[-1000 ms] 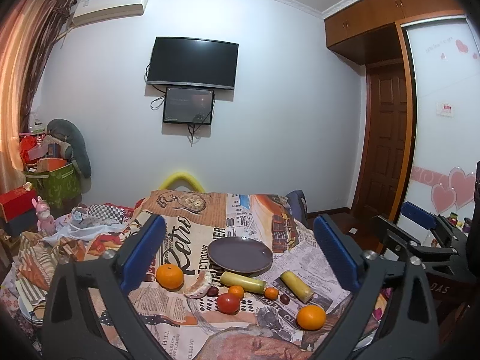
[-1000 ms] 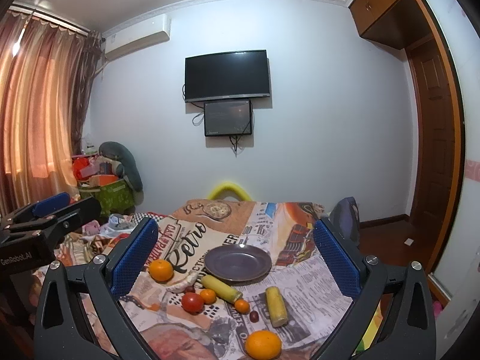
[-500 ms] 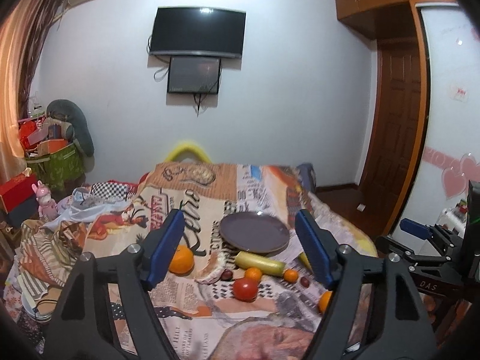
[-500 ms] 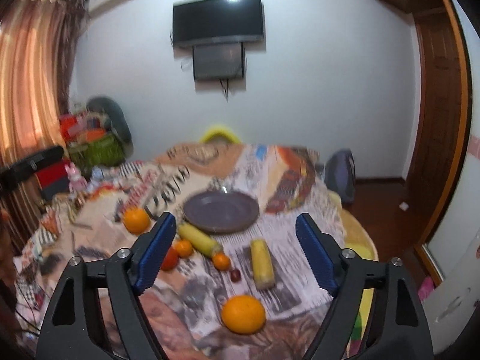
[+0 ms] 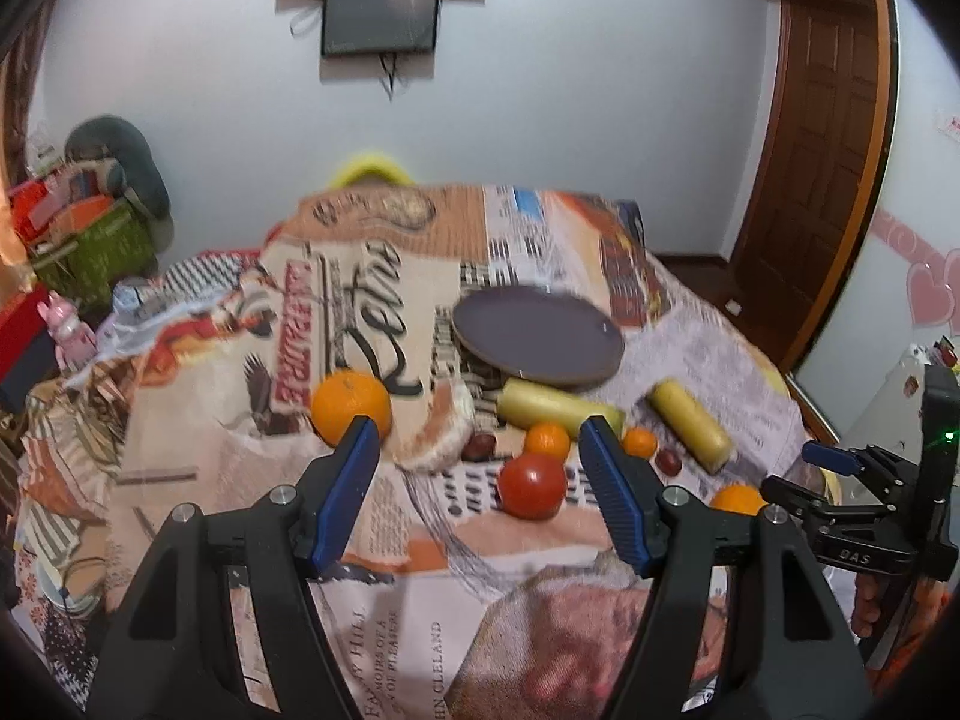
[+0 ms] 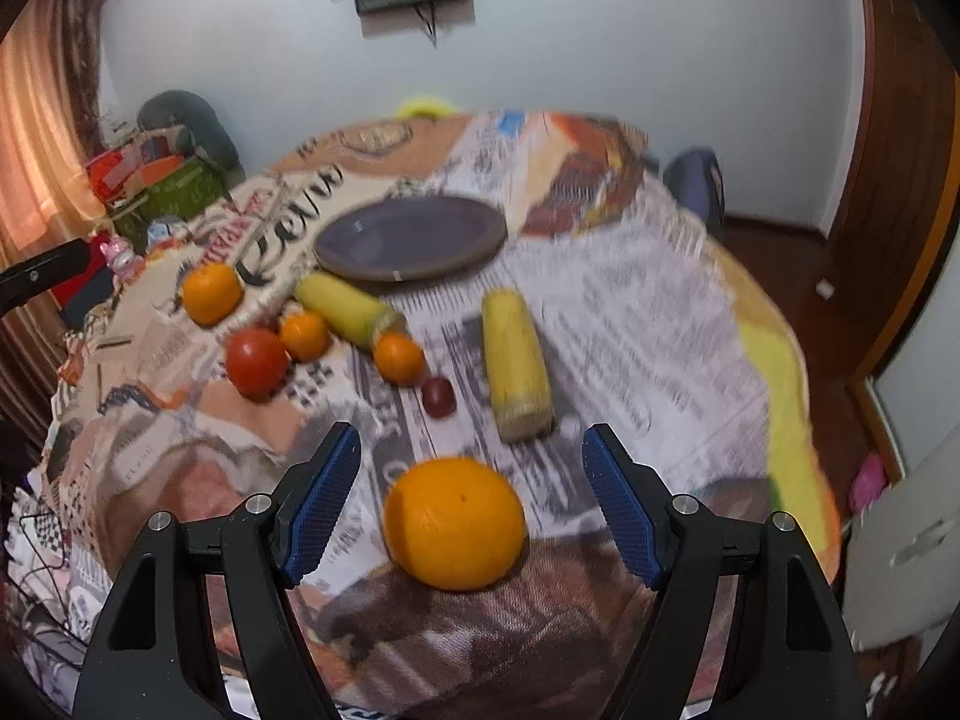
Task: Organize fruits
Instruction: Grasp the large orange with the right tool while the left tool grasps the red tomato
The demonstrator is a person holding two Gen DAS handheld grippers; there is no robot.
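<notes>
A grey plate [image 5: 536, 337] [image 6: 413, 237] lies on the newspaper-print tablecloth [image 5: 372, 540]. In front of it lie a large orange [image 5: 351, 405], a peeled piece of fruit [image 5: 441, 432], a tomato [image 5: 532, 485], two small oranges [image 5: 547, 439], two corn cobs [image 5: 690, 425] [image 6: 515, 363] and dark small fruits. My left gripper [image 5: 480, 480] is open and empty above the cloth, near the tomato. My right gripper [image 6: 471, 498] is open, its fingers on either side of a second large orange [image 6: 454, 522], not touching it.
The right gripper's body shows at the right edge of the left wrist view [image 5: 864, 510]. Clutter, bags and a pink toy [image 5: 69, 333] sit left of the table. A wooden door [image 5: 816, 138] stands at the right. A screen [image 5: 381, 15] hangs on the wall.
Both grippers have tilted down and moved in toward the table. The right gripper has come up to the near orange, which now sits between its fingers. The jaws look narrower than a second ago.
</notes>
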